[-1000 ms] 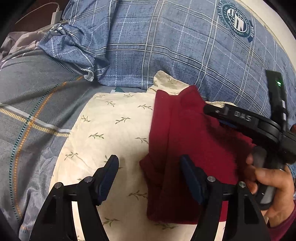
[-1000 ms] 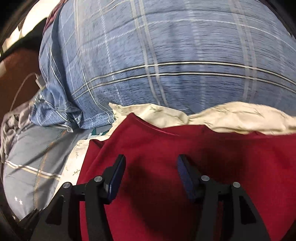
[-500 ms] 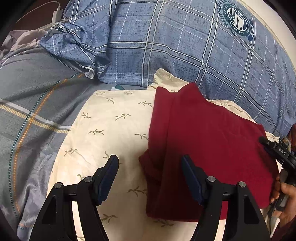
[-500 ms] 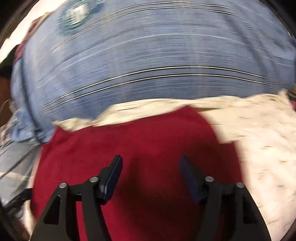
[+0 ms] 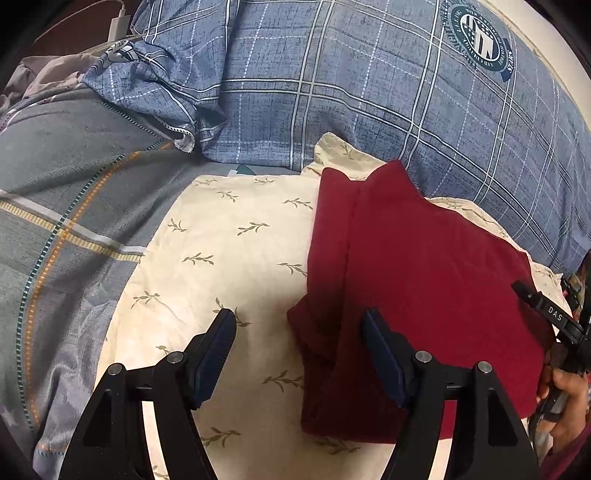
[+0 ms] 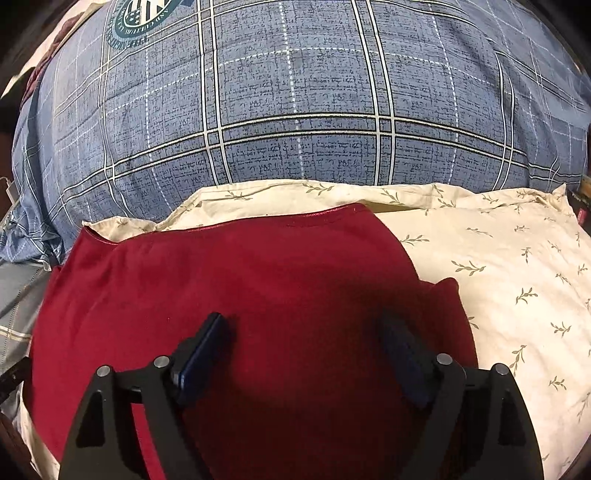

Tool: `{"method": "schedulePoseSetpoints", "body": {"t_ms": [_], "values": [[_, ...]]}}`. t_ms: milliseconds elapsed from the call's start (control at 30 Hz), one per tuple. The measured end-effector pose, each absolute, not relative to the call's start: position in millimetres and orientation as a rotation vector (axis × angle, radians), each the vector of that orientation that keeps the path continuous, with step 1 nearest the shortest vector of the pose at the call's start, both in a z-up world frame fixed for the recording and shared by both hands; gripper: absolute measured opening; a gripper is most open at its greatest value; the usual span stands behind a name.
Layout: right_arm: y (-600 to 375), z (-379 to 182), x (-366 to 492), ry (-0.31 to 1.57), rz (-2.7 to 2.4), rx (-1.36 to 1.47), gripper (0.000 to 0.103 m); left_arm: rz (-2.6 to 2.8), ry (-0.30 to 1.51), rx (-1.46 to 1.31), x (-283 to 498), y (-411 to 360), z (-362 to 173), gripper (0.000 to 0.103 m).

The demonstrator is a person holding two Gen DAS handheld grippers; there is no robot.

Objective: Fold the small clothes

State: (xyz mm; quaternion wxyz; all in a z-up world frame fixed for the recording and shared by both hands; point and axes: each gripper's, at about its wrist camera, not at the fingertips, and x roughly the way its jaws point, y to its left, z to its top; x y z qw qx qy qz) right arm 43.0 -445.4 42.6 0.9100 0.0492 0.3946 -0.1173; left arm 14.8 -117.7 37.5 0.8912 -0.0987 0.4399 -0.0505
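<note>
A dark red garment [image 5: 417,280] lies folded flat on a cream pillow with a leaf print [image 5: 229,266]. My left gripper [image 5: 299,332] is open and empty, its right finger over the garment's left edge, its left finger over the pillow. In the right wrist view the garment [image 6: 240,280] fills the lower middle. My right gripper [image 6: 306,336] is open and empty just above the garment's near right part. The right gripper's body [image 5: 554,317] shows at the right edge of the left wrist view, held by a hand.
A large blue plaid pillow [image 5: 388,92] with a round crest lies behind the cream pillow, also in the right wrist view [image 6: 295,110]. A grey plaid blanket [image 5: 62,206] lies left. A white charger and cable [image 5: 118,22] sit far left.
My right gripper has pulled back from over the garment to its right edge and swung right, so more cream pillow shows. My left gripper has hardly moved. The garment lies flat.
</note>
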Motion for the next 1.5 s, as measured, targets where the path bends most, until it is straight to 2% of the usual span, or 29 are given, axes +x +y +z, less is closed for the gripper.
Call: {"method": "schedulePoseSetpoints", "body": {"t_ms": [367,467,867,1033,1167,1233,1300,1333,1367,1400,1433,1500], "values": [[-424,48,43,0.821,-0.32,0.053,0.087,-0.111,0.934,-0.228,21,-115,34,0.072],[-393,58,42,0.815,-0.17,0.119,0.087,-0.111,0.937,-0.234,22,-115,34,0.072],[-224,41,145,1.081,0.201,0.1,0.086,-0.166,0.972,-0.319,20,-97,27,0.076],[-188,17,172,1.152,0.16,0.009,0.101,-0.138,0.989,-0.313,23,-100,26,0.077],[-173,-4,180,1.179,0.162,-0.13,0.103,-0.131,0.983,-0.326,25,-100,23,0.08],[-177,-5,175,1.145,0.162,-0.143,0.096,-0.125,0.979,-0.326,26,-100,23,0.081],[-186,1,169,1.105,0.156,-0.11,0.067,-0.121,0.974,-0.33,26,-101,23,0.081],[-193,5,167,1.092,0.169,-0.081,0.061,-0.121,0.971,-0.336,27,-101,23,0.082],[-202,11,165,1.081,0.196,-0.038,0.049,-0.121,0.967,-0.343,27,-101,23,0.082],[-208,16,166,1.07,0.22,-0.002,0.029,-0.123,0.962,-0.351,28,-101,24,0.082],[-216,21,164,1.062,0.26,0.052,0.02,-0.125,0.959,-0.357,29,-101,24,0.082],[-225,29,162,1.051,0.289,0.109,0.019,-0.139,0.95,-0.362,31,-104,23,0.082]]}}
